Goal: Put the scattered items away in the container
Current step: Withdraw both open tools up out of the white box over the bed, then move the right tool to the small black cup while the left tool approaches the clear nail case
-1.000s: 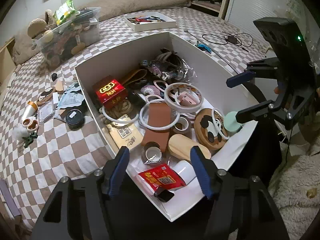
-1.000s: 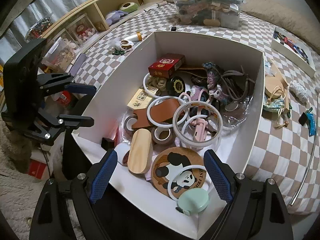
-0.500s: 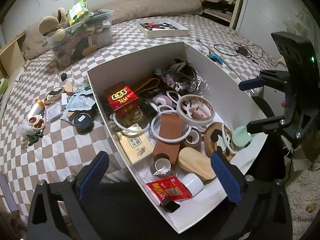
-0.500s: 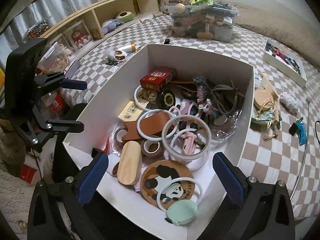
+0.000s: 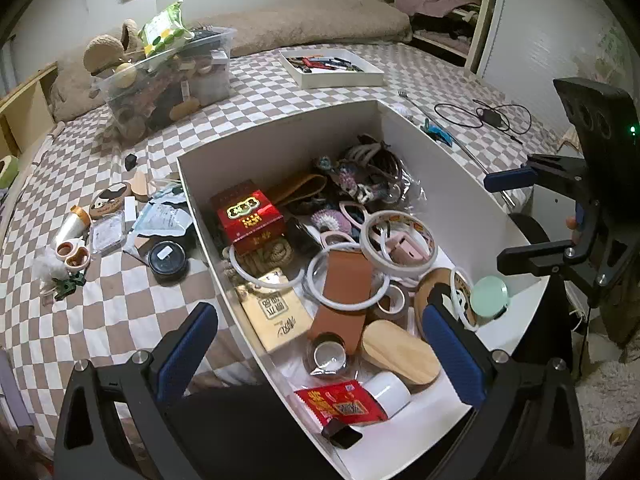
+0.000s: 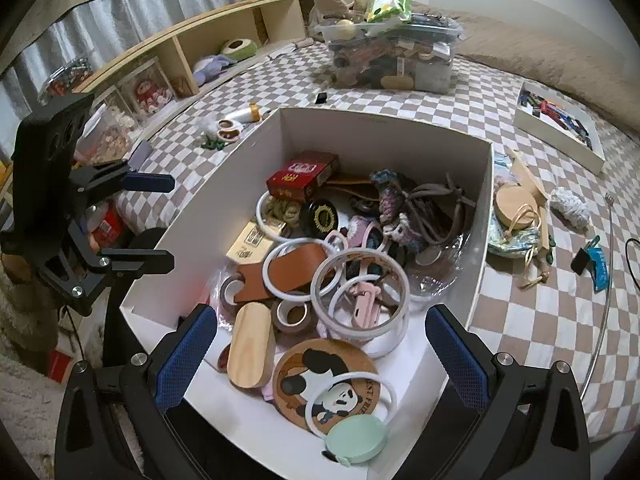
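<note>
Left wrist view only: a red foil packet [image 5: 340, 402] and a white cylinder [image 5: 388, 390] in the near corner of the white box [image 5: 280, 140]; left of the box on the checkered bed [image 5: 120, 320], a round black tin [image 5: 168, 261], a small bottle [image 5: 72, 222] and a plastic pouch [image 5: 162, 218].
Right wrist view only: right of the box [image 6: 482, 216], a round wooden lid [image 6: 514, 204], a white fluffy ball [image 6: 568, 206] and a blue clip [image 6: 596, 264]; a wooden shelf [image 6: 224, 36] along the bed's far edge.
Materials and shapes: glossy red carton [image 5: 250, 218], flat brown leather piece [image 5: 344, 284], white plastic rings [image 6: 358, 284], oval wooden block [image 6: 250, 346], round panda coaster [image 6: 328, 380], mint round case [image 6: 354, 438].
Left claw [image 5: 320, 344]: released, jaws have just been opening, now wide; the leather piece and a gold card [image 5: 276, 316] lie in the box below the gap, apart from the pads.
Right claw [image 6: 320, 352]: released, jaws just opened wide, hanging over the coaster and wooden block, gripping nothing.
Scattered items: most lie in the box; some on the bed either side.
</note>
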Available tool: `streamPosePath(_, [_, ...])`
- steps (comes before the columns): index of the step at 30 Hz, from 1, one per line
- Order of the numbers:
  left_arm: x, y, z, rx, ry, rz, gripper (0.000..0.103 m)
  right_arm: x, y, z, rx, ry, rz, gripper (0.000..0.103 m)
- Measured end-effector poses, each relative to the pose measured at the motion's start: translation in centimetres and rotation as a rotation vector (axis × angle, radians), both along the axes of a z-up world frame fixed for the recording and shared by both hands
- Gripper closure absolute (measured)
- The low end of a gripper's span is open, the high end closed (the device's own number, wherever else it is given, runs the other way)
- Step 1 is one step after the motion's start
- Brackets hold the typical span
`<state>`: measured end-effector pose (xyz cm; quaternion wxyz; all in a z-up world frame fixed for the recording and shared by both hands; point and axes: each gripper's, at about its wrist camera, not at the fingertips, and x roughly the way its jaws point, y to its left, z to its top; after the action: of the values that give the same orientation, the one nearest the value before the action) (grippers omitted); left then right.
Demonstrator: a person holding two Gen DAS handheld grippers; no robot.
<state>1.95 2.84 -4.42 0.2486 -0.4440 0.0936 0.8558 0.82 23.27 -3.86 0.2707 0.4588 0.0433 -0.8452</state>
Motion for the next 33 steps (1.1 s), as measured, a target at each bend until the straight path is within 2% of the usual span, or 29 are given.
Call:
streamPosePath(12, [-1.5, 0.4, 2.0, 0.029, 0.116, 0.030, 0.000, -1.7, 0.2, 1.6, -0.028, 0.087, -0.048, 0.000])
streamPosePath(19, [-3.0, 0.1, 3.1, 0.090, 0.161, 0.065, 0.000, -3.0, 0.5, 2.7, -0.034, 0.172, -0.105, 0.000])
streamPosePath(33, [-4.8, -1.3, 4.4, 0.101, 0.269, 0.151, 0.000, -5.4, 1.2, 3.4, -0.039, 0.265, -0.196, 0.000])
